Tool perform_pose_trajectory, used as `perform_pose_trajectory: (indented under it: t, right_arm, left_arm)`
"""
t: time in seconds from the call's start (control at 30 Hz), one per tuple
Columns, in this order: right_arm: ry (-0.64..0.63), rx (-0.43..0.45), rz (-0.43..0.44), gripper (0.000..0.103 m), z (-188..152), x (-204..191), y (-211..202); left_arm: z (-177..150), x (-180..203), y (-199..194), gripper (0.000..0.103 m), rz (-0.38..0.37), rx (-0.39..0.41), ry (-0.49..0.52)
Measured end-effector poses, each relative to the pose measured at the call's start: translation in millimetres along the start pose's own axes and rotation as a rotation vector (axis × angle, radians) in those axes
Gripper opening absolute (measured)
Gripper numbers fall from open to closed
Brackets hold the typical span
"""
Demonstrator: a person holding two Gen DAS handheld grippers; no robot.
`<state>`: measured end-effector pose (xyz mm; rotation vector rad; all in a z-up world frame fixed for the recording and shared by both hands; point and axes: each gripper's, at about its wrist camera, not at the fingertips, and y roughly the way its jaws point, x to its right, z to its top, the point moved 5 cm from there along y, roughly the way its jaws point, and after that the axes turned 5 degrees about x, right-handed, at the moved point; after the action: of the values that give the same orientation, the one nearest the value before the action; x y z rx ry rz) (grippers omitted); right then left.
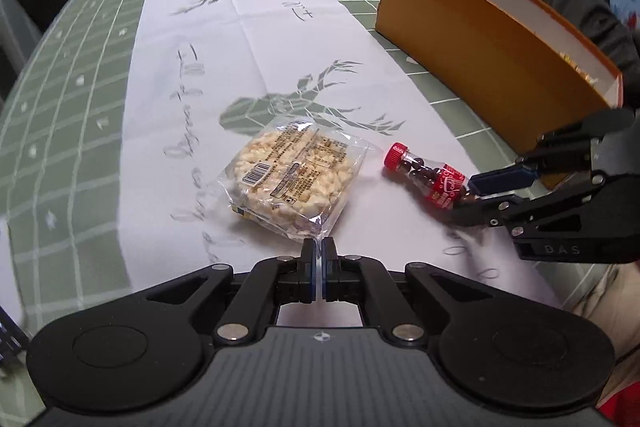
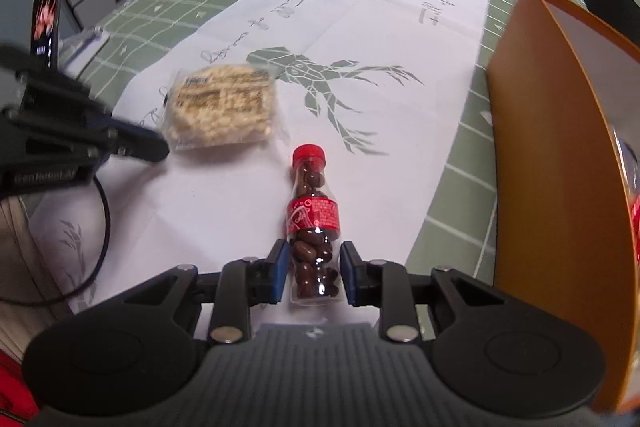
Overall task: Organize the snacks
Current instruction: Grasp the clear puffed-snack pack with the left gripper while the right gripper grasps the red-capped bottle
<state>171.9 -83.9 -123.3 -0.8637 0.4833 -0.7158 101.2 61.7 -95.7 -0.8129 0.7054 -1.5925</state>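
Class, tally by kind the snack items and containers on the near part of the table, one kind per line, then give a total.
Clear packets of puffed rice cake: 1
Small red-capped bottles of brown candies: 1
Orange boxes: 1
Total: 3
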Motion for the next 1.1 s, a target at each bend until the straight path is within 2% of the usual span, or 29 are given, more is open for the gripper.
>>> perform_pose_trajectory:
  t: [0.07, 0.17, 0.23, 0.3, 0.33, 0.37, 0.4, 0.47, 0.6, 0.67, 0.77, 0.87, 1.0, 1.1]
  right_arm:
    - [0.053, 0.030, -0.012, 0.026, -6, 2, -3]
    - [0.113, 0.063, -0.018, 0.026, -12, 5, -5]
    - [0.131, 0.080, -0.025, 0.026, -14, 5, -6]
    - [0.142, 0.097, -0.026, 0.027, -15, 4, -7]
    - [0.145, 0.104, -0.024, 0.032, -15, 4, -8]
    - [0.143, 0.112, -0.021, 0.041, -15, 3, -10]
    - [0.138, 0.123, -0.022, 0.044, -14, 2, -11]
    - [0.117, 0.139, -0.029, 0.049, -12, -1, -11]
    - [0.082, 0.203, -0.007, 0.056, -8, -5, -13]
    - [0.074, 0.233, 0.017, 0.060, -7, -7, -14]
    - [0.049, 0.271, 0.009, 0.060, -7, -9, -14]
    - [0.042, 0.275, -0.003, 0.060, -8, -8, -9]
    - [0.060, 0.257, 0.006, 0.060, -11, -4, -1]
    - [0.074, 0.245, 0.012, 0.061, -13, -2, 6]
  left_arm:
    - [-9, 6, 3, 0.002, -0.015, 0.005, -0.041]
    - [-13, 15, 7, 0.004, -0.005, 0.020, -0.028]
    - [-13, 17, 7, 0.013, 0.016, 0.027, -0.008]
    - [-11, 16, 5, 0.045, 0.026, 0.028, 0.007]
    - [-9, 16, 3, 0.053, 0.038, 0.037, 0.015]
    - [-6, 16, 0, 0.067, 0.053, 0.050, 0.032]
    - [-3, 16, -3, 0.076, 0.067, 0.065, 0.058]
    - [6, 16, -5, 0.087, 0.088, 0.082, 0.109]
    - [26, 9, -1, 0.088, 0.126, 0.120, 0.157]
    - [33, 9, 4, 0.088, 0.078, 0.125, 0.165]
    - [34, 13, 14, 0.088, 0.034, 0.135, 0.197]
    - [32, 11, 26, 0.088, 0.073, 0.138, 0.220]
    - [28, 8, 35, 0.089, 0.054, 0.144, 0.210]
    - [26, 6, 41, 0.097, 0.049, 0.150, 0.197]
